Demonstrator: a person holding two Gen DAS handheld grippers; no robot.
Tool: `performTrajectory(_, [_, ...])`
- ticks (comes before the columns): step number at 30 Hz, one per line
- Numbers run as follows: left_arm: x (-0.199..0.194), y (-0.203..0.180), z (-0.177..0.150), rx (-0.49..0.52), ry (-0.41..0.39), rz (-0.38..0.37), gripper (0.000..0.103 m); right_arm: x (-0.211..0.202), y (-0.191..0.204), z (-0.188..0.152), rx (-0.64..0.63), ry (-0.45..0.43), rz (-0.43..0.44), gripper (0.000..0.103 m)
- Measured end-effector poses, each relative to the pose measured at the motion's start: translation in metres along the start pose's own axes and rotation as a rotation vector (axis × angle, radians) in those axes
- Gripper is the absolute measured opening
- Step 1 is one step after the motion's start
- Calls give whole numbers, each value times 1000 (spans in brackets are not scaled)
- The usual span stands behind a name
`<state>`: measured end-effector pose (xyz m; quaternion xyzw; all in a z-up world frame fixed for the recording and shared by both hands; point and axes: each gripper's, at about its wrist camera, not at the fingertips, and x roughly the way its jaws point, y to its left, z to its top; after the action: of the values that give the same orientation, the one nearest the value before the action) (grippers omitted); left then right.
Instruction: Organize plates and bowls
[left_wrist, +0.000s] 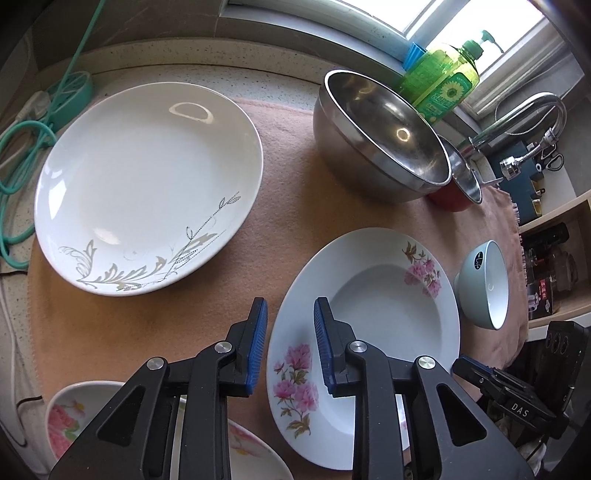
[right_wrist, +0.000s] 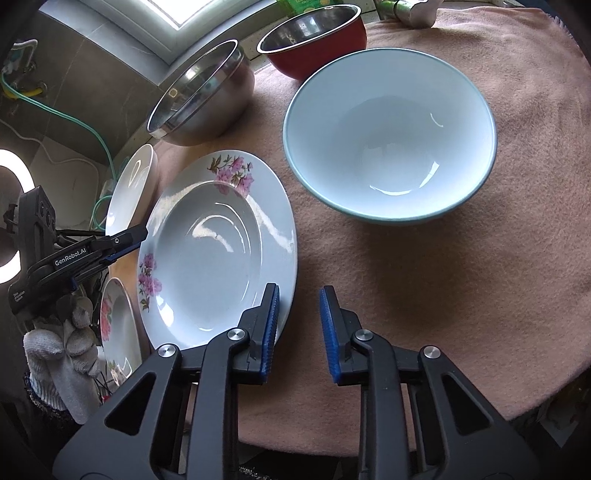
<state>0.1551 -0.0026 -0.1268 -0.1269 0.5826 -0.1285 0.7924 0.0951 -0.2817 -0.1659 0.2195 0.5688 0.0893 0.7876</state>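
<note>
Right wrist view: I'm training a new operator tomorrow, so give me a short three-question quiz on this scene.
1. True or false: the right gripper holds the pale blue ceramic bowl.
2. Which stands nearest the red enamel bowl? A) large white plate with silver leaf pattern B) large stainless steel mixing bowl C) green dish-soap bottle
3. Fill in: the deep white plate with pink flowers lies on a pink ____.

Key: 1 false; 2 B; 3 cloth.
</note>
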Motion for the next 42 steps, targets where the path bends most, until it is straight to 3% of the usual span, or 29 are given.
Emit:
performTrajectory(16, [8, 2, 4, -8, 35, -28, 19, 8, 1, 5, 18, 22, 54, 17])
performTrajectory(42, [6, -13, -14, 22, 48, -8, 20, 11, 9, 8, -24, 54, 14, 17])
